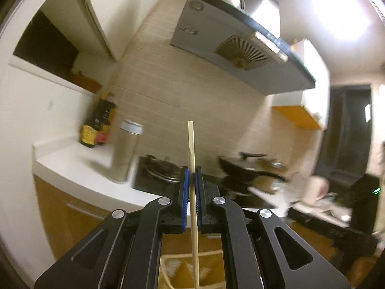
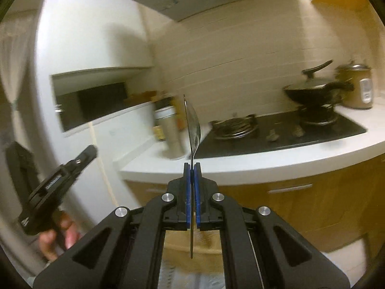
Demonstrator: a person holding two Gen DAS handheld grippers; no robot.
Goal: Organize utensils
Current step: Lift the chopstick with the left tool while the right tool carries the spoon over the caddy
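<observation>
My left gripper (image 1: 192, 171) is shut on a pale wooden chopstick (image 1: 191, 149), which stands upright between the blue pads and runs down below the jaws. My right gripper (image 2: 192, 166) is shut on the handle of a metal spoon (image 2: 193, 122), seen edge-on, bowl up. Both are held in the air in front of the white counter (image 2: 240, 166). The left gripper's body also shows in the right wrist view (image 2: 60, 178), held by a hand at the lower left. A tall silver canister (image 1: 126, 151) stands on the counter; it also shows in the right wrist view (image 2: 169, 132).
A black gas stove (image 2: 276, 132) is set in the counter, with a lidded black wok (image 2: 315, 91) on the right burner and a rice cooker (image 2: 356, 86) beside it. Dark sauce bottles (image 1: 98, 122) stand in the corner. A range hood (image 1: 240, 43) hangs above. Wooden cabinets (image 2: 300, 204) are below.
</observation>
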